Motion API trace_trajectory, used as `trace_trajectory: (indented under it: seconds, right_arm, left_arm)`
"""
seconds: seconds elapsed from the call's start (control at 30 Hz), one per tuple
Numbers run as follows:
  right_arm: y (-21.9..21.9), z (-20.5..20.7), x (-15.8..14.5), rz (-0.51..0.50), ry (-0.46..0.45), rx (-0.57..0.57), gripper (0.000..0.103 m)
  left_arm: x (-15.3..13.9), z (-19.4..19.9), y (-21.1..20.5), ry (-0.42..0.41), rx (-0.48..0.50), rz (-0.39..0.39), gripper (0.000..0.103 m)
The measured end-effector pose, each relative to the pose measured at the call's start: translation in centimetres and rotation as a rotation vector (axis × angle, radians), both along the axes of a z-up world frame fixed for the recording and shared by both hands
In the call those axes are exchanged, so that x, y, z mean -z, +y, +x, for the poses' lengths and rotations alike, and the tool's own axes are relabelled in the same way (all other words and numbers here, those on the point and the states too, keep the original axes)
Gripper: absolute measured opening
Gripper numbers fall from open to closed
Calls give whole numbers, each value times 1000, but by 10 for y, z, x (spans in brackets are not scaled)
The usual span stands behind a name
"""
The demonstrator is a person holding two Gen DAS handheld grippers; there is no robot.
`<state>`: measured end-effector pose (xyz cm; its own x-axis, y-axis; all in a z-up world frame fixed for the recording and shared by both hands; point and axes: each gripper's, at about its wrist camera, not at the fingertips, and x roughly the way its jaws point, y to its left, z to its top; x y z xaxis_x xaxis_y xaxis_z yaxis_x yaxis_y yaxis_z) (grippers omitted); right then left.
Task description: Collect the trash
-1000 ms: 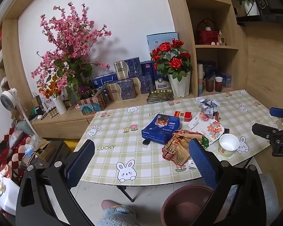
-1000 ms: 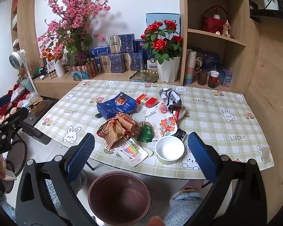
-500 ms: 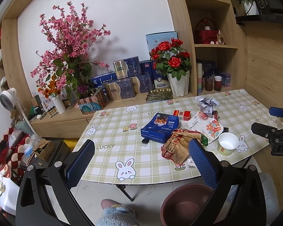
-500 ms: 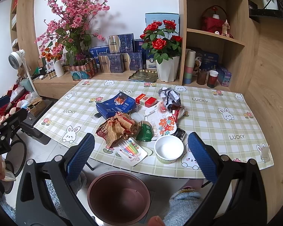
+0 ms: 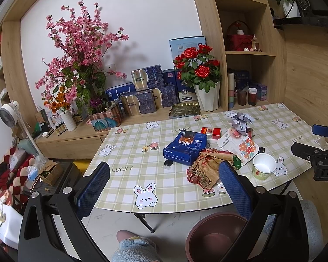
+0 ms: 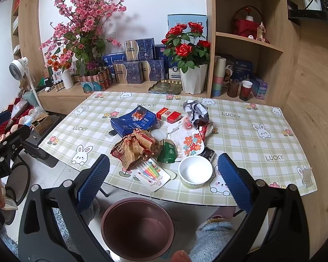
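Although both tools have drifted slightly over the last second, I find nothing on the desk (image 6: 247, 131) displaced: the litter lies as it did, and no item has been collected.

Left tool (image 5: 164, 185): jaws spread wide, empty, held short of the near desk edge. Right tool (image 6: 164, 174): likewise spread wide and empty, framing the near edge of the pile.

Trash, all on the checked rabbit-print cloth, clustered at centre:
- crumpled brown paper food wrapper (image 6: 135, 147), touching a green folded carton (image 6: 168, 151);
- white paper cup with a green band (image 6: 195, 171), upright, near the front edge;
- flat white card of coloured candles (image 6: 152, 172), partly overhanging the edge;
- blue rectangular cardboard box (image 6: 134, 120);
- red and white small pack (image 6: 168, 115);
- white floral-printed plastic pouch (image 6: 185, 137);
- grey crumpled paper ball (image 6: 195, 110).

The round maroon plastic bin (image 6: 137, 227) stands on the floor below the near edge and appears empty, though its bottom is shadowed.

Judgement: the small shift in view amounts to settling, not progress. The task stands at its start; the cup or wrapper, nearest the right tool, is the likely first pick.
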<state>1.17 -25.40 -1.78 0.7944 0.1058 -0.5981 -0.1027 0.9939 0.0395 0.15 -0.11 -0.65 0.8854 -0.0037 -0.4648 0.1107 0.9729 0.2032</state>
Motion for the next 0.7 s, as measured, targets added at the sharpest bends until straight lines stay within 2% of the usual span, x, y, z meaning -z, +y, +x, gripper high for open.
trace_trajectory:
  seconds: [0.4, 0.47, 0.7]
  right_arm:
    - [4, 0, 1, -2, 1, 1, 97]
    - [4, 1, 1, -2, 1, 1, 97]
    - [3, 0, 1, -3, 2, 1, 97]
  left_arm:
    - [-1, 0, 1, 1, 0, -1, 98]
    - [11, 2, -2, 0, 1, -1, 98]
    - [14, 1, -4, 1, 2, -5, 98]
